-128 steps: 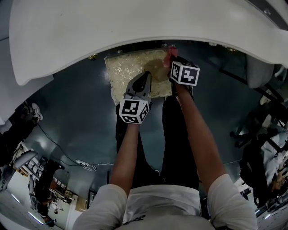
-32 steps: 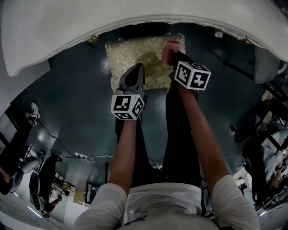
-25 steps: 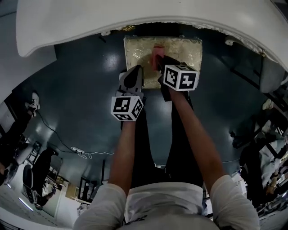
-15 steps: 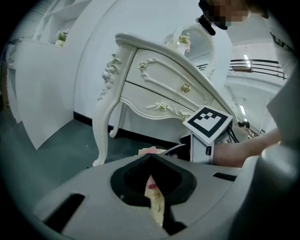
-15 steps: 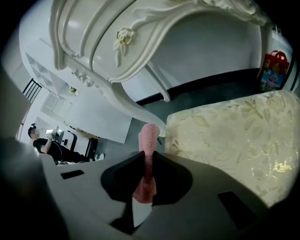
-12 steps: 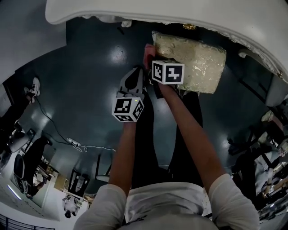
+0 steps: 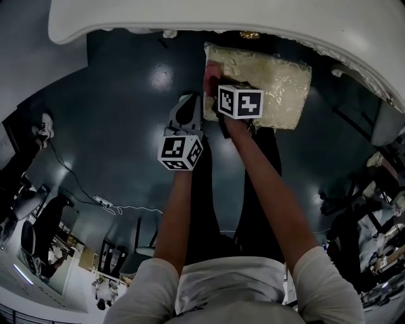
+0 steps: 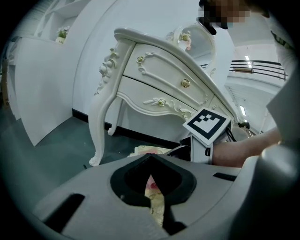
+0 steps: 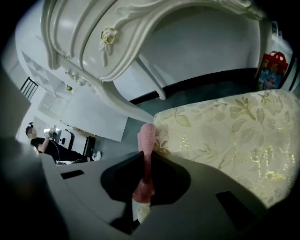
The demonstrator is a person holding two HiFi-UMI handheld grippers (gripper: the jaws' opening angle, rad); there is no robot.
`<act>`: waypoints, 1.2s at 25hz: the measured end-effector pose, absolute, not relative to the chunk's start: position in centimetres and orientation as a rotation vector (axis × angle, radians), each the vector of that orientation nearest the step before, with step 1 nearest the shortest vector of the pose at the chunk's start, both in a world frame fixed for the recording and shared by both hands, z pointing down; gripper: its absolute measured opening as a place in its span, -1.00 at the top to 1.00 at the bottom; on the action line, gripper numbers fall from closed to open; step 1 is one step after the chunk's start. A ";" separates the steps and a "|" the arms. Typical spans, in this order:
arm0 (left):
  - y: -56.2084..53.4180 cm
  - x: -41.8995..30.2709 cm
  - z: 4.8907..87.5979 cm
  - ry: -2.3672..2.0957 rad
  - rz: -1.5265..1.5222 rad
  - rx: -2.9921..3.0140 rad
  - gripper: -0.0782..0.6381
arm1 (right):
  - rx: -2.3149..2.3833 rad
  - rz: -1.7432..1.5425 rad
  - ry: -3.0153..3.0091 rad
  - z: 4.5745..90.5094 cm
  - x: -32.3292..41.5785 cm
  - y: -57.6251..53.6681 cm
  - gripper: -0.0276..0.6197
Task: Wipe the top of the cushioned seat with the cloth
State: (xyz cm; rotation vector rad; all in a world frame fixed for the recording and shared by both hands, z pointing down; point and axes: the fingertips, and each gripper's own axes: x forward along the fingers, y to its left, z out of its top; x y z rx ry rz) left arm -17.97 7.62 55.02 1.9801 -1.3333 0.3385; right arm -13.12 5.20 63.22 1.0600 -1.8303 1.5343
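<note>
The cushioned seat has a gold floral top and sits partly under a white dressing table. My right gripper is shut on a pink cloth at the seat's left edge. In the right gripper view the cloth stands up between the jaws against the cushion's corner. My left gripper hangs just left of the seat over the floor, jaws together with nothing in them. In the left gripper view its jaws frame a sliver of cloth and cushion.
The white dressing table overhangs the seat, and its curved leg stands on the dark floor. A cable lies on the floor at the left. A red bag stands beyond the seat.
My right gripper has carried the cloth from the seat's right side across the top to its left edge. The left gripper has stayed beside the seat, shut.
</note>
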 end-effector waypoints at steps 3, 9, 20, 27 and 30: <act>7.5 -15.9 54.9 -1.307 0.344 1.994 0.75 | 0.990 1.607 -1.910 62.6 -11.9 5.2 0.83; 7.0 -11.5 55.5 -1.248 0.373 2.036 0.75 | 0.964 1.686 -2.001 62.5 -7.1 5.8 0.83; 6.7 -2.5 55.5 -1.124 0.398 2.120 0.75 | 1.084 1.721 -1.959 62.5 4.5 7.0 0.83; 7.2 3.2 55.6 -1.055 0.396 2.147 0.75 | 1.172 1.675 -1.916 62.7 12.7 8.4 0.82; 7.6 4.8 55.6 -1.032 0.400 2.152 0.75 | 1.194 1.625 -1.918 62.3 14.8 8.5 0.82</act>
